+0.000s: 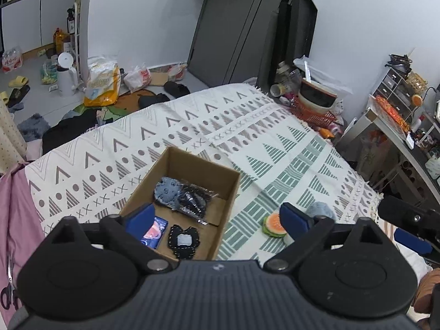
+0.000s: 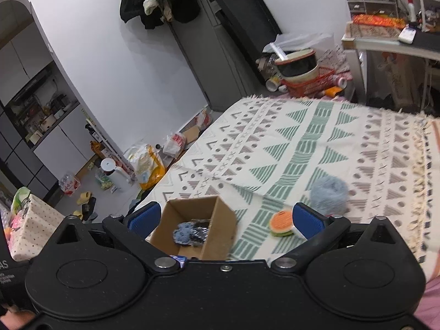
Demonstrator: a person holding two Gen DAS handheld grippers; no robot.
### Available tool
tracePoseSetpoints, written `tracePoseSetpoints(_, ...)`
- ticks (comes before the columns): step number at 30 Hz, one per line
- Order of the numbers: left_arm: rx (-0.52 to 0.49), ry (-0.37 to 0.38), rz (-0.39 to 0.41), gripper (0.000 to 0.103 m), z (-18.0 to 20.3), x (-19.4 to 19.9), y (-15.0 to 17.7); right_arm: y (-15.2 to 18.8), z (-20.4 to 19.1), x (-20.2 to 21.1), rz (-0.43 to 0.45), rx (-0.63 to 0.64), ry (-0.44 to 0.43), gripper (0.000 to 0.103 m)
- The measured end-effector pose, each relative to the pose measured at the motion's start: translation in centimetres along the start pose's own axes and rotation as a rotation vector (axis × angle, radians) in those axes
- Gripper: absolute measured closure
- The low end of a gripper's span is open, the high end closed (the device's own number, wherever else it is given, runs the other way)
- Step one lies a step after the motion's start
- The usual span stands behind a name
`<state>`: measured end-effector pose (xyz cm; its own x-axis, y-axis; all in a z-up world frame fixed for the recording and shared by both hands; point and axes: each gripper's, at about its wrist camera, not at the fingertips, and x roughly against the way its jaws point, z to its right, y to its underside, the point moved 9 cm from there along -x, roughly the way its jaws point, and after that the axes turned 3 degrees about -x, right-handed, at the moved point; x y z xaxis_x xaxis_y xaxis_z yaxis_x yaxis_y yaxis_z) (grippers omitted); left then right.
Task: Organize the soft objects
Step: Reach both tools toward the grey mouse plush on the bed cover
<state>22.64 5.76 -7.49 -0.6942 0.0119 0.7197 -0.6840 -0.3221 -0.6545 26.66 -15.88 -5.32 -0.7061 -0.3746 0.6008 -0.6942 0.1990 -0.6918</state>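
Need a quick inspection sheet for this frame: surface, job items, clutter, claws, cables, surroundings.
Surface: patterned bedspread, lying mostly flat with a fold beside the box.
Job's things: open cardboard box holds a blue-grey felt piece, a dark wrapped item, a black felt patch and a blue packet. Burger toy and fluffy blue-grey ball lie on the spread outside the box.
Clutter: nothing else seen on the bed.
Claws: left claw open, empty; right claw open, empty.
Cables: nothing seen.
Surroundings: bags, slippers and a white bin on the floor; red basket with bowls beyond the bed.
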Motion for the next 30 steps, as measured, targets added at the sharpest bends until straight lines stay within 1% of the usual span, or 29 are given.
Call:
tracePoseSetpoints(3, -0.017, -0.001, 0.011, 0.001, 1.0, 0.4, -0.1, -0.5, 1.2, 1.0, 0.017, 0.018, 0.009, 0.0)
tracePoseSetpoints(7, -0.027, 0.026, 0.009, 0.001, 2.6, 0.6, 0.0, -0.9, 2.9, 1.7, 0.038, 0.009, 0.004, 0.0)
tracePoseSetpoints(10, -0.034, 0.039, 0.008, 0.001, 3.6, 0.5, 0.2, -1.0, 4.4, 1.7, 0.022, -0.003, 0.035, 0.0)
tracePoseSetpoints(16, -0.08, 0.03, 0.021, 0.001, 5.6, 0.2, 0.8, -0.7, 6.4, 1.4, 0.018, -0.024, 0.014, 0.0)
tracePoseSetpoints(22, -0.102, 0.036, -0.002, 0.001, 7.4, -1.0, 1.7, -0.6, 8.8, 0.9, 0.025, -0.07, 0.029, 0.0)
tracePoseSetpoints(25, -0.11, 0.04, -0.014, 0.001, 8.4, -1.9, 2.0, -0.6, 9.9, 0.6, 0.051, -0.09, 0.023, 0.0)
tracePoseSetpoints(28, -0.13, 0.046, -0.024, 0.001, 9.4, -3.0, 2.3, -0.3, 11.5, -0.5, 0.073, -0.11, 0.015, 0.0)
tracePoseSetpoints(30, -0.138, 0.047, -0.03, 0.001, 9.9, -3.7, 2.6, 0.1, 12.7, -1.5, 0.071, -0.143, 0.003, 0.0)
